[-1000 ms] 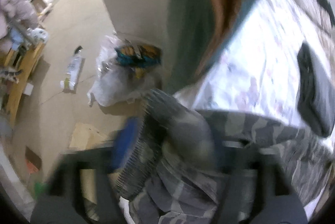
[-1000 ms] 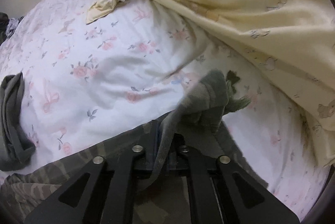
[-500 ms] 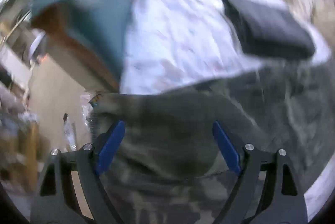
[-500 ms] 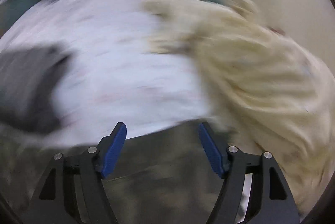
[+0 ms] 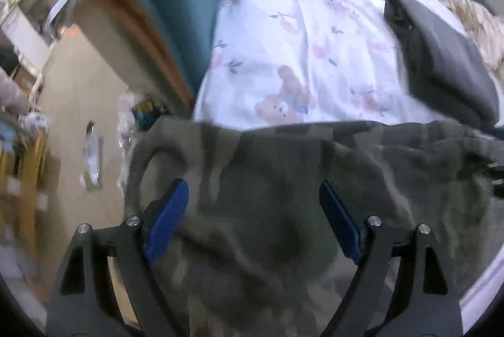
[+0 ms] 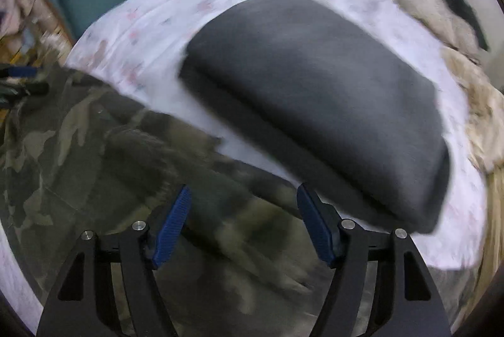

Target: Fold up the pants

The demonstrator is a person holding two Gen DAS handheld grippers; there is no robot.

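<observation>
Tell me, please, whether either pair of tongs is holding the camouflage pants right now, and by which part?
Neither. The left tongs and right tongs both stand open above the camouflage pants, pads clear of the fabric; the right jaws are closing slightly.

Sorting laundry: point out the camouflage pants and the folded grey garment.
camouflage pants (image 5: 267,179), left wrist view, middle of the cloth.
folded grey garment (image 6: 315,78), right wrist view, its flat top.
</observation>
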